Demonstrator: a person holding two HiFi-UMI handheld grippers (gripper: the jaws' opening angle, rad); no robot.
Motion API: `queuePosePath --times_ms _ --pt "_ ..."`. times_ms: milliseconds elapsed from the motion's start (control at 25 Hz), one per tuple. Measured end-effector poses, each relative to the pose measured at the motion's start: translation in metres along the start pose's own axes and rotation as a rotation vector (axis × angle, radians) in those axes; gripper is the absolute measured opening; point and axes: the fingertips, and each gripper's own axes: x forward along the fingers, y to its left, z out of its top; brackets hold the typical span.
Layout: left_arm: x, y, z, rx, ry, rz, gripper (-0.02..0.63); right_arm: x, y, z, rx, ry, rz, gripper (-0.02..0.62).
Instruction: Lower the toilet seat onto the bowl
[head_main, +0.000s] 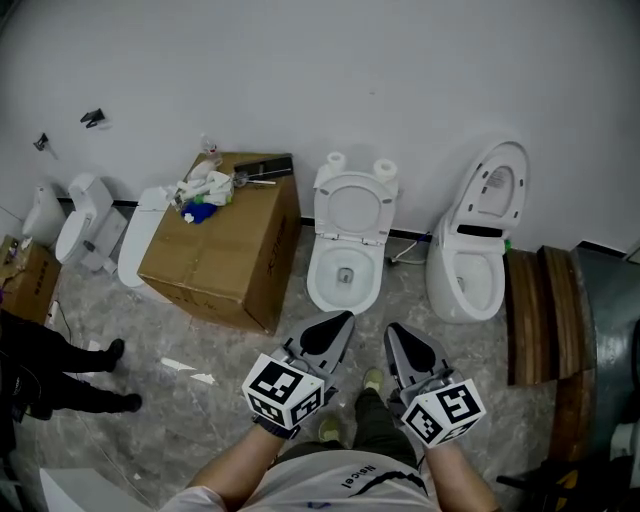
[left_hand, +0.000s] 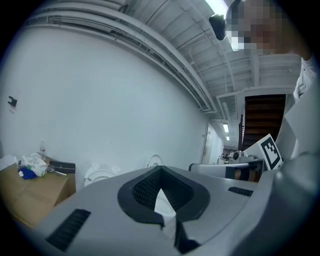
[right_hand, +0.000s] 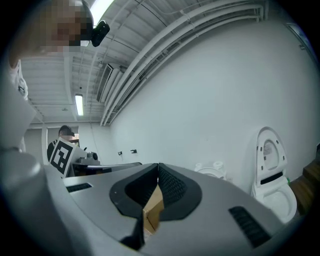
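A white toilet (head_main: 345, 275) stands against the wall straight ahead of me, its seat (head_main: 352, 208) raised upright over the open bowl. A second white toilet (head_main: 468, 272) to its right has its lid (head_main: 497, 185) up. My left gripper (head_main: 345, 318) and right gripper (head_main: 392, 330) hover side by side over the floor, short of the middle toilet, touching nothing. Both point level at the wall, jaws shut and empty. The left gripper view shows the raised seat (left_hand: 100, 175) beyond my left gripper (left_hand: 160, 168). The right gripper view shows the right-hand toilet (right_hand: 272, 170) past my right gripper (right_hand: 158, 165).
A large cardboard box (head_main: 225, 245) with rubbish on top stands left of the middle toilet. More white fixtures (head_main: 90, 228) lie by the wall at far left. Curved wooden boards (head_main: 540, 310) are stacked at right. A person's dark legs (head_main: 75, 375) show at left.
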Motion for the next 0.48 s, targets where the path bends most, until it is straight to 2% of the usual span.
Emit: queuePosePath --times_ms 320,480 --pt "0.08 0.056 0.005 0.019 0.012 0.046 0.008 0.078 -0.067 0.011 0.014 0.009 0.057 0.014" --pt "0.139 0.095 0.015 0.037 0.006 0.08 0.008 0.131 -0.118 0.023 -0.027 0.026 0.089 0.014"
